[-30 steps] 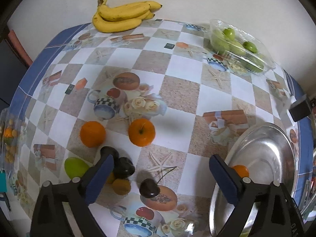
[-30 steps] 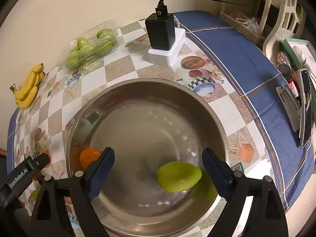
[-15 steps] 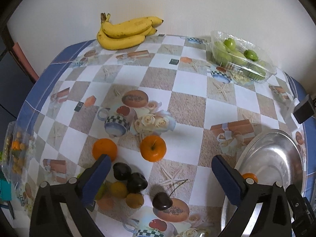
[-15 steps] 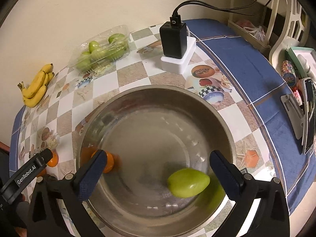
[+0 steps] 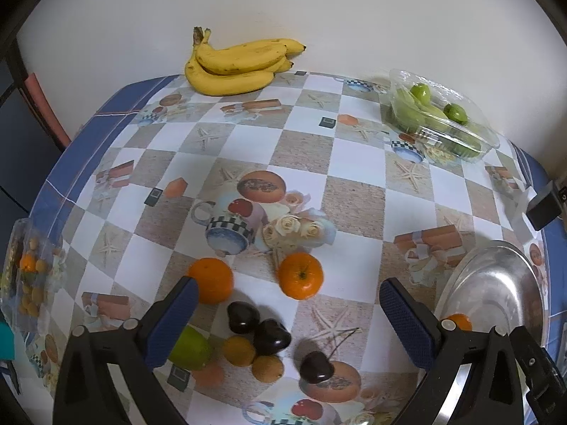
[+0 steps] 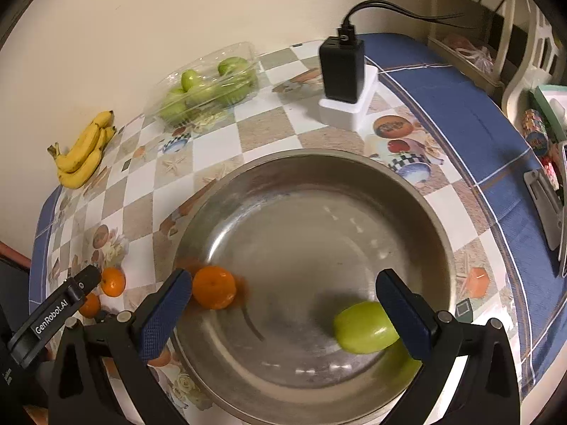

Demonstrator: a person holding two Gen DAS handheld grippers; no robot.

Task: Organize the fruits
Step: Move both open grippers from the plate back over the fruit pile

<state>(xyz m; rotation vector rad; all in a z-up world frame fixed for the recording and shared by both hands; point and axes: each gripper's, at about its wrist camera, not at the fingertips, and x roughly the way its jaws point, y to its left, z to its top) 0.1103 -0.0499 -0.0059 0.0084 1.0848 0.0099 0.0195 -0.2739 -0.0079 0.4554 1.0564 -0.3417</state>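
Observation:
My left gripper [image 5: 288, 313] is open and empty above loose fruit on the table: two oranges [image 5: 212, 279] [image 5: 300, 275], dark plums [image 5: 243, 316], a cherry [image 5: 316, 367], small yellow fruits [image 5: 239, 350] and a green fruit [image 5: 189, 349]. The steel bowl [image 5: 496, 283] lies to its right. My right gripper [image 6: 283, 306] is open and empty above the bowl [image 6: 436, 219], which holds an orange [image 6: 213, 292] and a green fruit [image 6: 365, 327].
Bananas [image 5: 237, 63] lie at the far edge by the wall. A clear box of green fruit [image 5: 439, 117] stands at the far right. A black charger on a white block [image 6: 343, 78] stands behind the bowl. A bag of small fruit [image 5: 28, 279] sits at the left edge.
Both grippers have pulled back and risen, so more of the table shows. The orange and the green fruit in the bowl have shifted a little.

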